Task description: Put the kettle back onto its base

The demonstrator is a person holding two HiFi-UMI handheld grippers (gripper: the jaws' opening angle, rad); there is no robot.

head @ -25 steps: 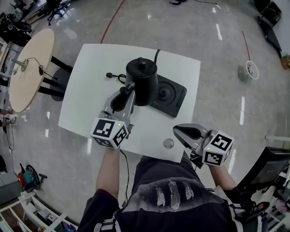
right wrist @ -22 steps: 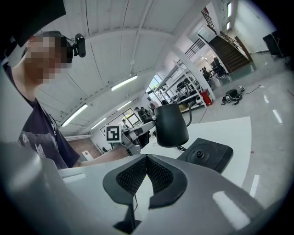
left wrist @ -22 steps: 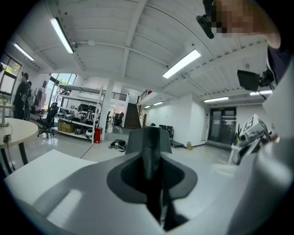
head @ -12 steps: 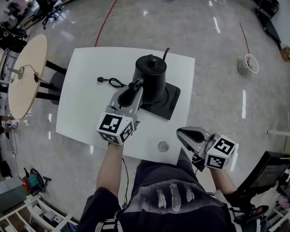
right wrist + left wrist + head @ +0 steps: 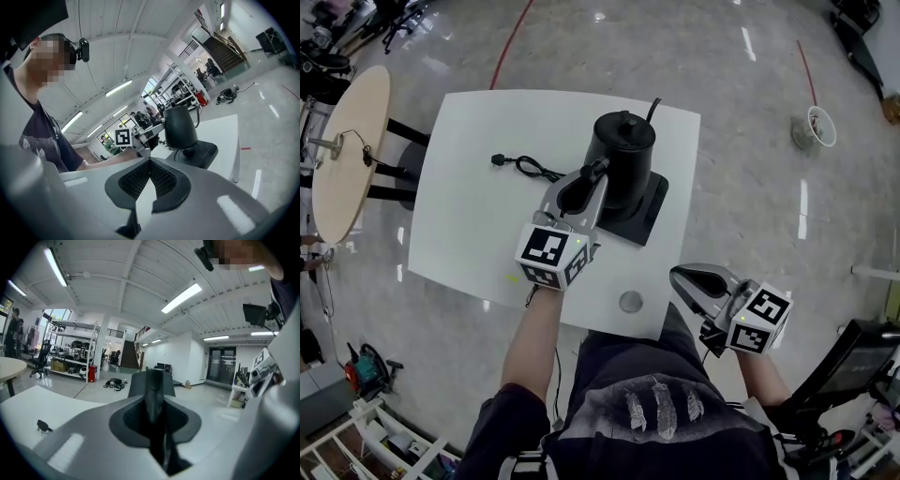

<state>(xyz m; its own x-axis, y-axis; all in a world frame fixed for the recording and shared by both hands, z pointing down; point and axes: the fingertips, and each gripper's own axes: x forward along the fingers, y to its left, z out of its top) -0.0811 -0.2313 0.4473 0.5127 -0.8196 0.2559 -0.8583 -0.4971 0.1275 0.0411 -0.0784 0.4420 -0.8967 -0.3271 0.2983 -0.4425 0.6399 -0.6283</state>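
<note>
Fingers of our left gripper are squeezed tight on the thin black handle of the round black kettle. We hold the kettle right over the flat black square base, and it stands straight up. In the right gripper view the kettle's bottom is low over the base and a little off to one side of the base's middle. The small round knob in the middle of the base shows beside the kettle, so the kettle is not sitting down on it yet. We cannot tell if the kettle's bottom touches the base at all.

Our right gripper is well apart from the base, nearer to us and off to the right. Its two bumpy pads are pressed together at the tips, and nothing is between them.

The base sits on a white table with rounded corners. A thin black cord with a plug lies to the left of the base. A small round grey disc lies nearer to us than the base.
</note>
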